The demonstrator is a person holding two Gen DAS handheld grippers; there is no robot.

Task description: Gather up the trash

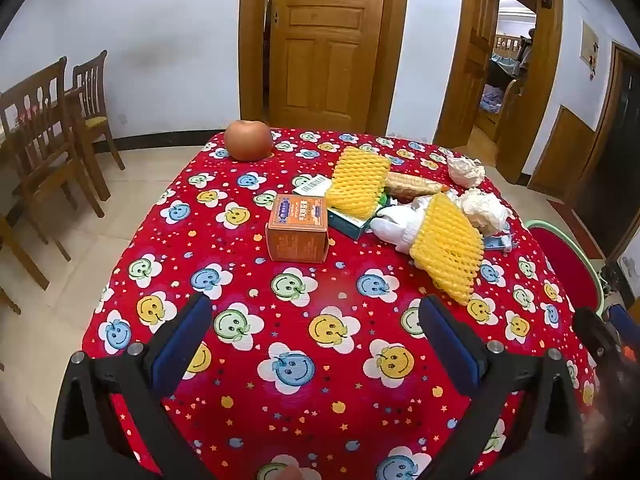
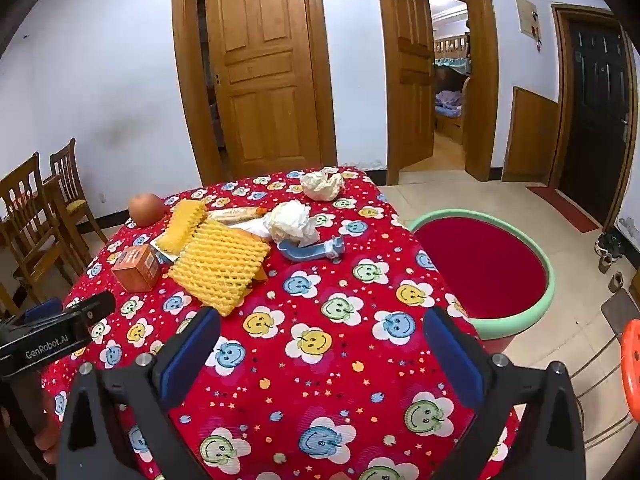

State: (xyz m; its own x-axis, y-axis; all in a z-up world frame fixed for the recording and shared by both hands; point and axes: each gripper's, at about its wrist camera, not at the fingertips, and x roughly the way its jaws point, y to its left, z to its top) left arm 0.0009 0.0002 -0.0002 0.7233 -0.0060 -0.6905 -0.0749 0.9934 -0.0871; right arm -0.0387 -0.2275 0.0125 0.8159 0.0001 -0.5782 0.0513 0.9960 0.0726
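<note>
Trash lies on the red smiley tablecloth (image 1: 320, 360): two yellow foam fruit nets (image 1: 448, 248) (image 1: 360, 184), two crumpled white paper balls (image 1: 466, 170) (image 1: 482, 208), an orange box (image 1: 298, 228), a bread-like wrapper (image 1: 412, 186) and a blue plastic piece (image 2: 312, 250). In the right wrist view the near net (image 2: 220, 266), paper balls (image 2: 292, 222) (image 2: 322, 186) and box (image 2: 136, 268) show too. My left gripper (image 1: 316, 320) is open and empty over the near cloth. My right gripper (image 2: 320, 332) is open and empty, short of the trash.
An apple (image 1: 248, 140) sits at the far left corner of the table. A green-rimmed red basin (image 2: 484, 268) stands on the floor right of the table. Wooden chairs (image 1: 48, 132) stand at the left. An orange stool (image 2: 632, 364) is at the right edge.
</note>
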